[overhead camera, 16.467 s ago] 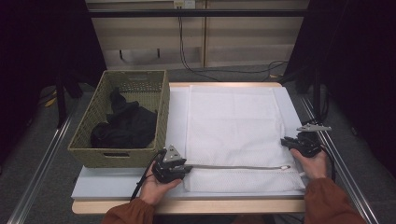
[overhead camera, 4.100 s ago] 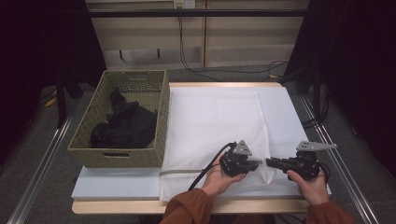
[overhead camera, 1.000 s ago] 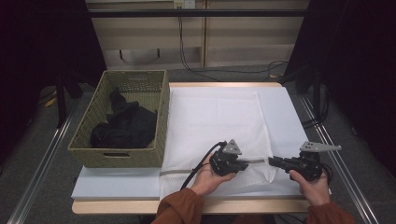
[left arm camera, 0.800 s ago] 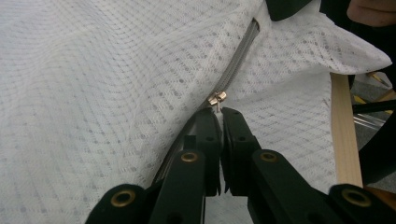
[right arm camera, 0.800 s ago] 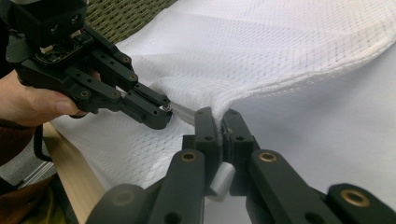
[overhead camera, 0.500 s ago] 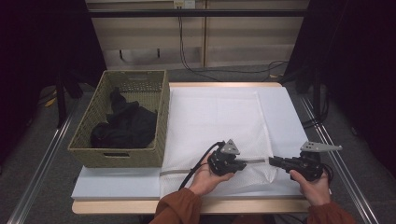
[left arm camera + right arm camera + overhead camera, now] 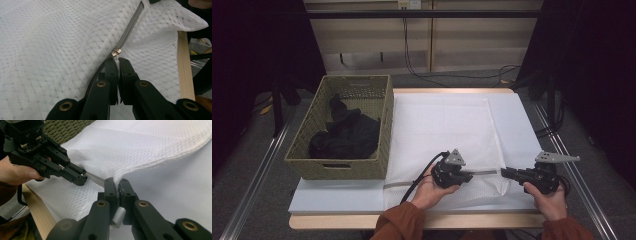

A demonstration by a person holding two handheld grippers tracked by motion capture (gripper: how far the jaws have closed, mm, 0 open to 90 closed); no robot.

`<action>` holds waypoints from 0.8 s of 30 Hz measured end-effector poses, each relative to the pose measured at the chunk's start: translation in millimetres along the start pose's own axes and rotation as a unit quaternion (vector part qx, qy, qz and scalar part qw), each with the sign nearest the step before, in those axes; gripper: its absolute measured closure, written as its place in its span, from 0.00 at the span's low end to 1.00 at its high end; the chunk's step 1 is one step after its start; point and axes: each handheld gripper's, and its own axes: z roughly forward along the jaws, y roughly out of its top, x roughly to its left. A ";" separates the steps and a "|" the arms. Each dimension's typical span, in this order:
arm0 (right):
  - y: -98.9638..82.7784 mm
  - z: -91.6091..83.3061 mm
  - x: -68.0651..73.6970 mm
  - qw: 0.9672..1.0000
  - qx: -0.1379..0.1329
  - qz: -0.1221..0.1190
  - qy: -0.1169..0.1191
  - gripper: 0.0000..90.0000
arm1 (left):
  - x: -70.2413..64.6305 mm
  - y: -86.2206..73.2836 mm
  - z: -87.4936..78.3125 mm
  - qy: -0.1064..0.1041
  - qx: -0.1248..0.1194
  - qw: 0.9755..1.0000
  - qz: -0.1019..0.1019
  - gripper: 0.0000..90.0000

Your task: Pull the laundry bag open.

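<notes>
A white mesh bag [image 7: 447, 125] lies flat on the table, with a grey zipper [image 7: 486, 172] along its near edge. My left gripper [image 7: 469, 176] is shut on the pull tab of the brass zipper slider [image 7: 116, 53]. Ahead of the slider the zipper [image 7: 130, 27] runs closed toward the bag's corner. My right gripper [image 7: 504, 172] faces the left one from the right and is shut on the bag's fabric at the zipper's end [image 7: 116, 181], lifting it into a small peak. The left gripper [image 7: 83, 178] shows close by in the right gripper view.
A woven basket [image 7: 312, 150] holding black clothes [image 7: 344, 135] stands at the left, against the bag's left side. The table's wooden front edge [image 7: 412, 220] runs just below both hands. Metal rails flank the table on both sides.
Since the oldest frame my left gripper has travelled right along the zipper, close to the right gripper. Over the last second neither hand has moved.
</notes>
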 end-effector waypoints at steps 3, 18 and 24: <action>0.2 -0.1 0.2 1.000 0.000 0.001 -0.002 0.97 | 0.1 -0.5 -0.7 0.000 0.005 1.000 0.001 0.96; 0.1 -3.6 -2.2 1.000 -0.004 0.003 -0.008 0.97 | -0.7 -3.5 -6.2 0.001 0.004 1.000 0.004 0.96; 0.6 -4.2 -1.9 1.000 -0.006 0.002 -0.005 0.97 | 4.4 -6.2 -9.3 0.003 0.001 1.000 -0.001 0.96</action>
